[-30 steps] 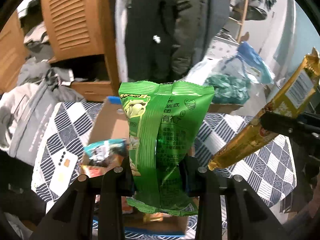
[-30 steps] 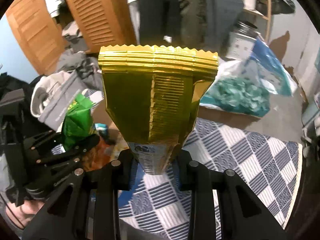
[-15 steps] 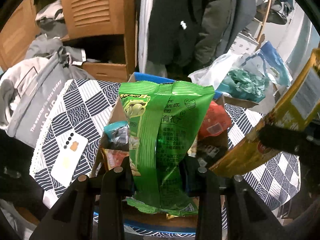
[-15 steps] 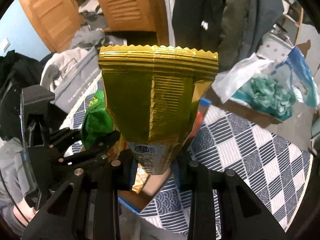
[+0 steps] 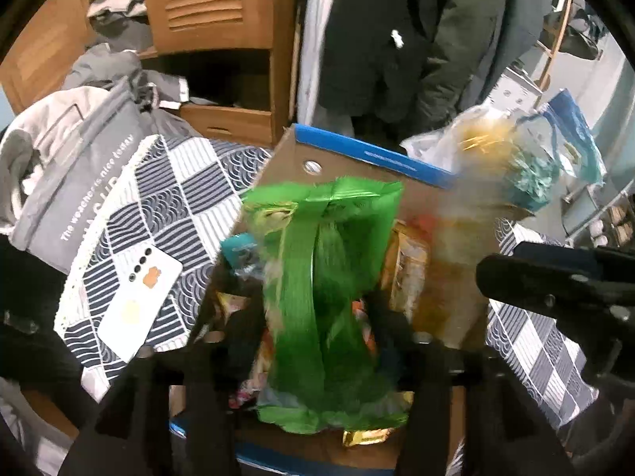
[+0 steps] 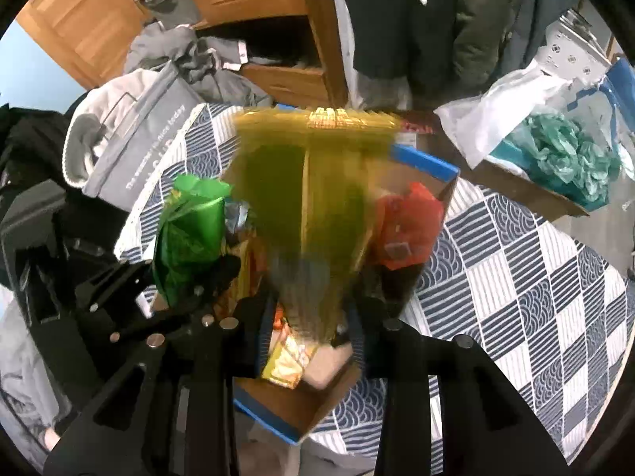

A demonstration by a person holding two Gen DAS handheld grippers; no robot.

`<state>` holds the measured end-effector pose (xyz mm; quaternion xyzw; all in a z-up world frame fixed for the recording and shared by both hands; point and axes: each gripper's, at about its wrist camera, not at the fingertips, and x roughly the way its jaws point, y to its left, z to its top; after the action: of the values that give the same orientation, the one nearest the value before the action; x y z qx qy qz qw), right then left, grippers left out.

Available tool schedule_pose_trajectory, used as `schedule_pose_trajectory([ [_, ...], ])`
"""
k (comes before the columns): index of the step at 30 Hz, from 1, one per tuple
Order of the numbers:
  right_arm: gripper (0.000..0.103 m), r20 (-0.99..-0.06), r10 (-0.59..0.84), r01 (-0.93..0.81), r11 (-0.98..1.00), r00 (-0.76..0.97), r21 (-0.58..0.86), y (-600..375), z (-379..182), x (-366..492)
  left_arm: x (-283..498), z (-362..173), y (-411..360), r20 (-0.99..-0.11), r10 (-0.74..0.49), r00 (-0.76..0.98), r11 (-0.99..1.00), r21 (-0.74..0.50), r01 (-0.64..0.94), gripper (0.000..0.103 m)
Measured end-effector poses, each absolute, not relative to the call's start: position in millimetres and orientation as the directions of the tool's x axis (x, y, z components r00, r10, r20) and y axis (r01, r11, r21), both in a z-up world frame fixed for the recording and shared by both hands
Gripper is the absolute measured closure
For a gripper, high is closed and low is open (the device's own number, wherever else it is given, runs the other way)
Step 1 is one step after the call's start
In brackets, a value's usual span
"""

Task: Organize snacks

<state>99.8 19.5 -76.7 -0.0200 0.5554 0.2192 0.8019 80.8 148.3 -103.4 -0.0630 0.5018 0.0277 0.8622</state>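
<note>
the left tongs (image 5: 313, 341) were opening, the blurred green snack bag (image 5: 321, 297) loose between them over the cardboard box (image 5: 357, 154). the right tongs (image 6: 313, 317) were opening too, the blurred gold packet (image 6: 309, 206) between them above that box.

Dim, cool indoor light; fisheye bending with black corners, and motion blur smears the green packet (image 5: 329, 289) and gold packet (image 6: 313, 206).
</note>
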Motion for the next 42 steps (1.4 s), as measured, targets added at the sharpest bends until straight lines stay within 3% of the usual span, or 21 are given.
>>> schedule_pose_trajectory([
  [2, 0.044, -0.890, 0.335, -0.376, 0.903, 0.310, 0.209, 23, -74, 104, 80, -100, 151, -0.861, 0.000, 0.508, 0.989, -0.073, -0.125, 0.026],
  [3, 0.038, -0.883, 0.329, -0.376, 0.906, 0.334, 0.195, 25, -72, 107, 80, -98, 152, -0.857, 0.008, 0.515, 0.989, -0.070, -0.133, 0.025],
  [15, 0.037, -0.867, 0.311, -0.356, 0.919, 0.390, 0.170, 18, -64, 106, 65, -72, 158, -0.838, 0.025, 0.545, 0.986, -0.070, -0.152, 0.025],
  [20, 0.036, -0.856, 0.300, -0.349, 0.925, 0.421, 0.153, 11, -52, 97, 56, -57, 156, -0.820, 0.060, 0.569, 0.988, -0.034, -0.153, 0.017],
  [29, 0.029, -0.826, 0.314, -0.357, 0.922, 0.469, 0.147, -3, -29, 77, 44, -39, 147, -0.815, 0.101, 0.571, 0.990, 0.027, -0.137, 0.016],
  [42, 0.027, -0.813, 0.285, -0.353, 0.930, 0.508, 0.106, -28, -18, 51, 29, -13, 139, -0.800, 0.092, 0.593, 0.990, 0.008, -0.142, 0.014],
])
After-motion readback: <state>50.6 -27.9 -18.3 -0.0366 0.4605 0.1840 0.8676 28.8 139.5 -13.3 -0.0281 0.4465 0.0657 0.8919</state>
